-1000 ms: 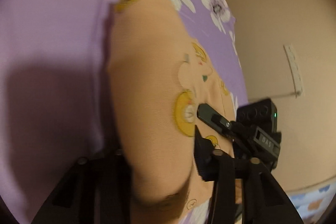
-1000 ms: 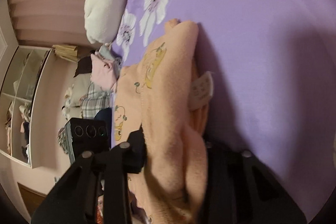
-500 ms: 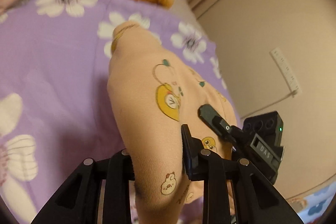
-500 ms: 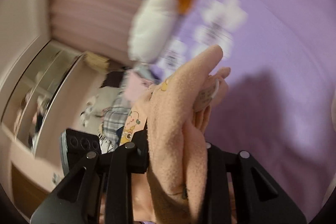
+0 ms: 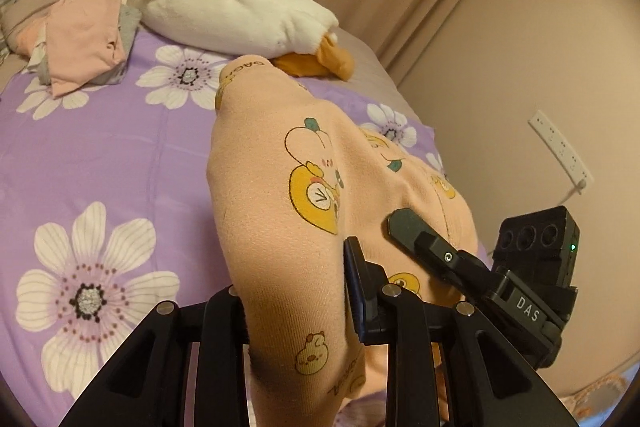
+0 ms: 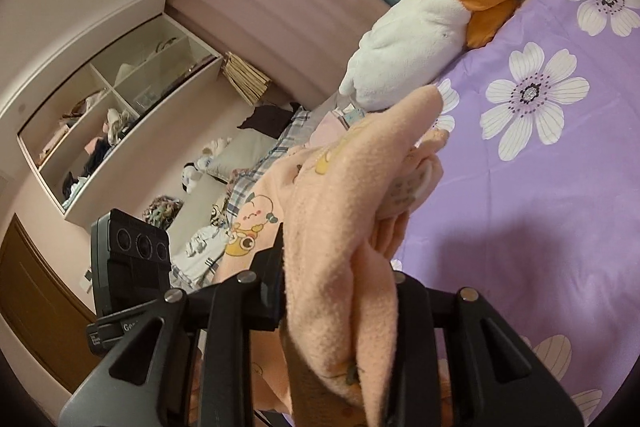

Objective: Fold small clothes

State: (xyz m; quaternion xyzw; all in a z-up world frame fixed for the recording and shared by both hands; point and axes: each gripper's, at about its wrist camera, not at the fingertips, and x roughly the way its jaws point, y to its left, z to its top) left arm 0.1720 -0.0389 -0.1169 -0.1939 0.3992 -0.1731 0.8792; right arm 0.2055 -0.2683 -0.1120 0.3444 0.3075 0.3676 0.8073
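both grippers (image 5: 296, 307) (image 6: 340, 291) pinch peach garment (image 5: 304, 187), raised over bed (image 5: 100, 155).

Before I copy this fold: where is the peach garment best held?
At its bunched edge, one gripper on each end, as now. The left gripper and right gripper each pinch thick gathered folds of the peach garment, coming from the near side. It hangs above the purple sheet, so the layers stay together.

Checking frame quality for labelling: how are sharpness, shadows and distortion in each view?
Left wrist: sharp, warm dim light, fisheye bends the beige wall; peach cartoon-print garment crisp. Right wrist: mostly sharp, dark shadow on the purple floral bedsheet, garment's fleecy side slightly soft.
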